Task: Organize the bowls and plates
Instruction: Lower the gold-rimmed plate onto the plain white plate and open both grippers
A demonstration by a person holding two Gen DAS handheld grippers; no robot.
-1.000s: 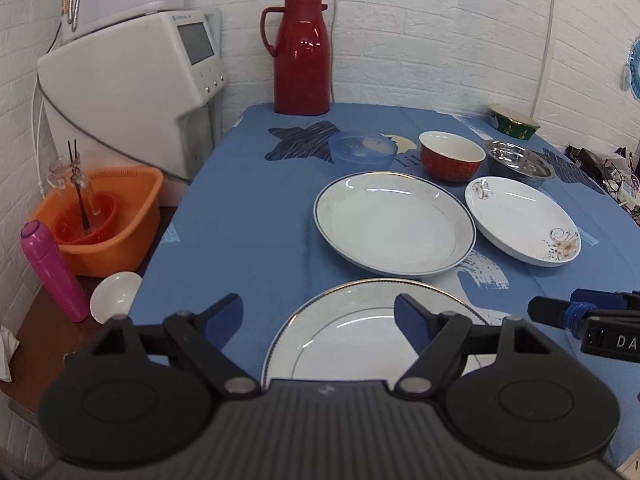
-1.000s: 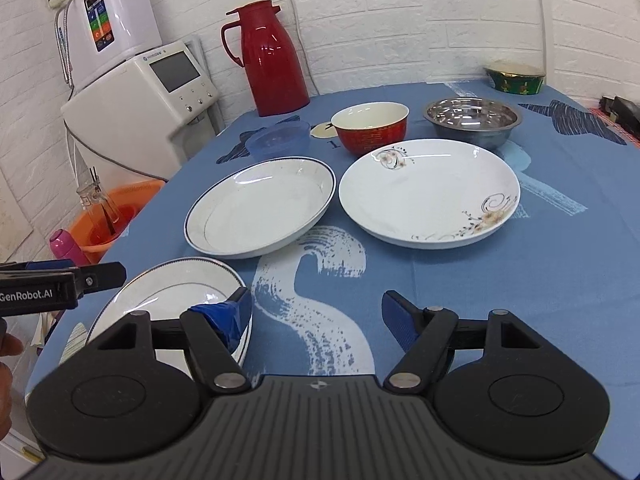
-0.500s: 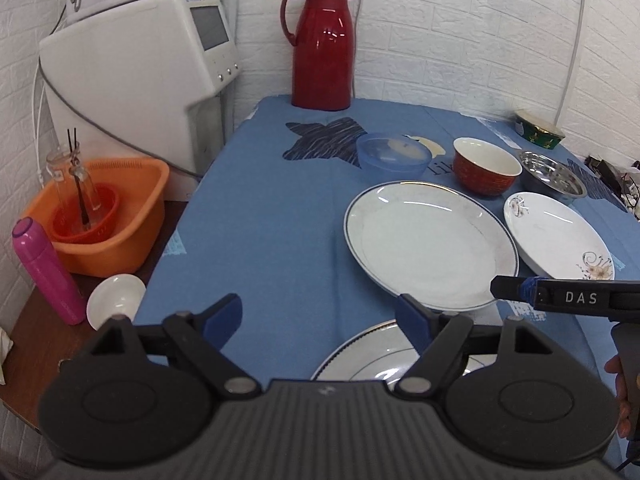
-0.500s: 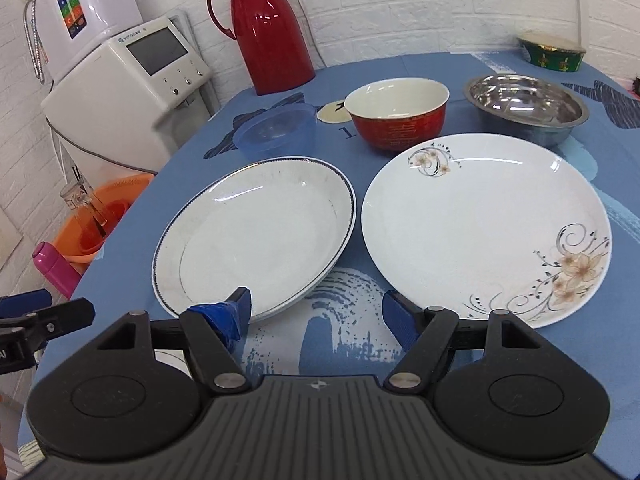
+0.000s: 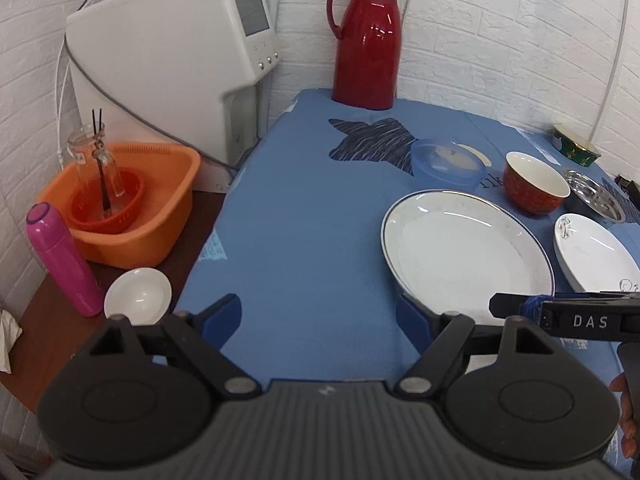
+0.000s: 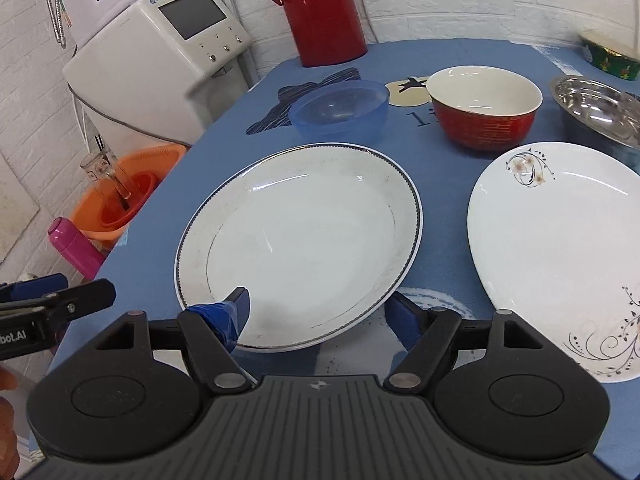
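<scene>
A white plate with a dark blue rim [image 6: 300,244] [image 5: 464,248] lies on the blue tablecloth. My right gripper [image 6: 320,314] is open over its near edge, one finger above the plate and one just off its rim. To its right lies a white plate with a flower pattern [image 6: 560,256] [image 5: 596,256]. Behind stand a blue plastic bowl [image 6: 340,110] [image 5: 446,162], a red bowl [image 6: 484,110] [image 5: 534,182] and a steel bowl [image 6: 600,108] [image 5: 594,196]. My left gripper [image 5: 320,320] is open over bare cloth, left of the rimmed plate.
A red thermos jug [image 5: 366,40] stands at the table's back edge, a white appliance [image 5: 176,52] to its left. Off the table's left side sit an orange basin [image 5: 124,208], a pink bottle [image 5: 60,260] and a small white dish [image 5: 138,296]. A green bowl [image 6: 610,54] sits far right.
Both grippers moved forward along the table. The near plate that lay under the left gripper has dropped out of view. The right gripper now reaches over the blue-rimmed plate's near edge.
</scene>
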